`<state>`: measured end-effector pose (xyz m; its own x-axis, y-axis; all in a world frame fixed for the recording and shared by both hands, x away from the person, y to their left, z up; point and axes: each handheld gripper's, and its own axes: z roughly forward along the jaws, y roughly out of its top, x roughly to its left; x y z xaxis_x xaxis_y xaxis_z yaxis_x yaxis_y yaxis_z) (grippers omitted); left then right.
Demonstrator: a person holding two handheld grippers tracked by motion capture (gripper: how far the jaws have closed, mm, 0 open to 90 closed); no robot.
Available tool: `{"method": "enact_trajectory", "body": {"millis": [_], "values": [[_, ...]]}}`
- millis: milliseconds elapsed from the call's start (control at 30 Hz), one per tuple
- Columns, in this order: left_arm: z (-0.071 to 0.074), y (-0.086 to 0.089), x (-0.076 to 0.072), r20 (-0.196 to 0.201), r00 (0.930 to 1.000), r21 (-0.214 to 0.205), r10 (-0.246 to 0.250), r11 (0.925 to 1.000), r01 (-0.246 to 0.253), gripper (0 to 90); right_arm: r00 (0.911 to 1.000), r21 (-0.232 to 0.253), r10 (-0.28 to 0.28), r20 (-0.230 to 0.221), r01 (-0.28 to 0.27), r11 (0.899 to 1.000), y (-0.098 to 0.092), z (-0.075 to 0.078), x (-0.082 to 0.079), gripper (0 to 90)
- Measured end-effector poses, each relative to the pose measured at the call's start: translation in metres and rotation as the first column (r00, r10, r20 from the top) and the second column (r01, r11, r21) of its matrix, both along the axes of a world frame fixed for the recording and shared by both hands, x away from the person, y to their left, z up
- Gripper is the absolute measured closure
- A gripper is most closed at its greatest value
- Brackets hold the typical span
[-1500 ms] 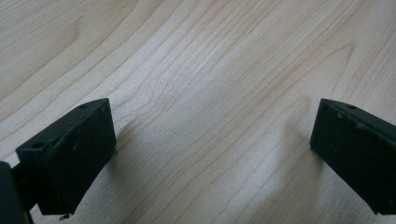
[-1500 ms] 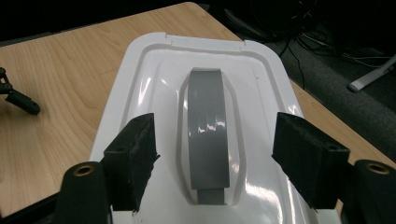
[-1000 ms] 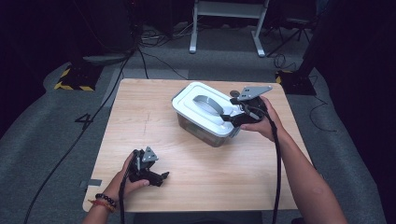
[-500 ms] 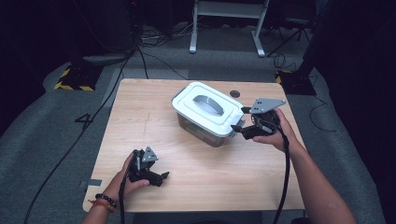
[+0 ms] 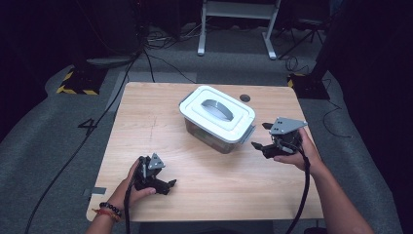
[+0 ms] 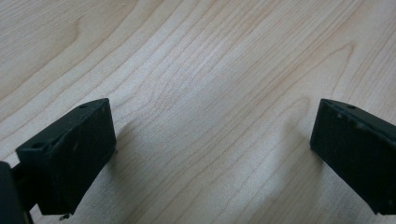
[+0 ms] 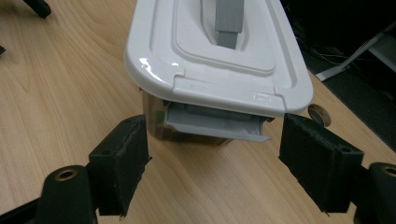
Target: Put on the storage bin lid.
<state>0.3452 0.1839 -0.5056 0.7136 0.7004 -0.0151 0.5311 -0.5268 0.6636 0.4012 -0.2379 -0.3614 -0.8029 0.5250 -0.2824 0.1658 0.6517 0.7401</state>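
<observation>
Fingers [image 7: 121, 163] gape beside the box [image 5: 216, 117] on the wooden table [image 5: 146, 126], grey floor [image 5: 58, 136] around.

My left gripper [image 5: 163, 184] sits low at about 7 o'clock in the high view, wrapped in my left hand [image 5: 136, 183], jaws pointing toward 3 o'clock. In the left gripper view [image 6: 212, 154] its jaws stand wide apart, tips down close to the surface. My left forearm enters from 6 o'clock, a bead band at the wrist. My right gripper [image 5: 260, 139] is at about 4 o'clock, held in my right hand [image 5: 297, 151], jaws aimed toward 9 o'clock. In the right gripper view [image 7: 212, 163] they are spread wide with nothing between them. My right forearm runs in from 5 o'clock.
</observation>
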Motion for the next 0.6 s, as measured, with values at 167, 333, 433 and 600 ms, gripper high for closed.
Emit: {"method": "enact_trajectory", "body": {"millis": [167,333,433,600], "values": [[0.0,0.0,0.0,0.0,1.0,0.0,0.0,1.0,0.0,0.4,0.9998,-0.012,-0.018,-0.002,0.018,1.0,-0.01,-0.013,-0.005,23.7],[0.0,0.0,0.0,0.0,1.0,-0.001,-0.001,1.0,0.001,0.4,0.9991,-0.034,-0.039,-0.016,0.038,0.999,-0.018,-0.026,-0.008,23.8],[0.0,0.0,0.0,0.0,1.0,0.0,0.0,1.0,0.0,0.4,0.9977,-0.049,-0.061,-0.031,0.059,0.997,-0.023,-0.032,-0.009,24.0],[0.0,0.0,0.0,0.0,1.0,0.0,0.0,1.0,0.0,0.4,0.9955,-0.072,-0.081,-0.048,0.078,0.994,-0.029,-0.044,-0.012,23.9]]}}
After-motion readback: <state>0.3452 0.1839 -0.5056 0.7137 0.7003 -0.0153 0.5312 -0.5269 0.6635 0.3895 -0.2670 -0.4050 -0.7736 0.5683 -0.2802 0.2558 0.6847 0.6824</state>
